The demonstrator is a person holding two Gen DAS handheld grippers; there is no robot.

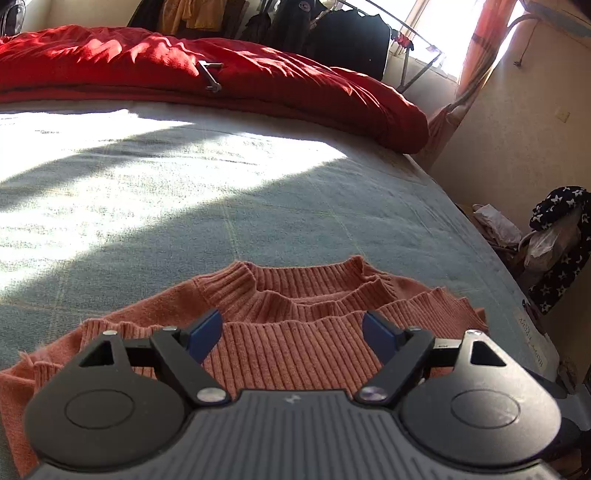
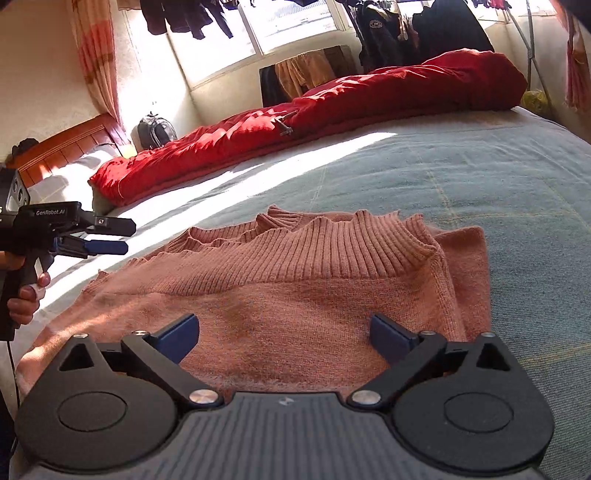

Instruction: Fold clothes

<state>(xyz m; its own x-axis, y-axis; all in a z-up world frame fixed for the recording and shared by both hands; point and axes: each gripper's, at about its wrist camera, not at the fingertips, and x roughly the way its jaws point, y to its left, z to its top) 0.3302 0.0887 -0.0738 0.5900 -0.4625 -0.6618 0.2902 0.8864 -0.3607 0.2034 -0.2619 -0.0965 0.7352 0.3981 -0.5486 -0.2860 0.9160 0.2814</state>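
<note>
A salmon-pink knitted sweater (image 1: pixel 295 332) lies folded on the blue-grey bedspread (image 1: pixel 258 206), its ribbed bands stacked at the far edge. My left gripper (image 1: pixel 293 326) is open and empty just above the sweater's ribbed part. My right gripper (image 2: pixel 284 332) is open and empty over the sweater's plain knit (image 2: pixel 295 295). The left gripper also shows in the right wrist view (image 2: pixel 110 236) at the far left, held by a hand, apart from the sweater; its jaws stand apart.
A red quilt (image 1: pixel 221 77) lies along the far side of the bed, also in the right wrist view (image 2: pixel 332 110). A clothes rack with dark garments (image 1: pixel 332 33) stands behind it. A wooden headboard (image 2: pixel 70 144) is at the left. Bags (image 1: pixel 554 236) sit beside the bed's right edge.
</note>
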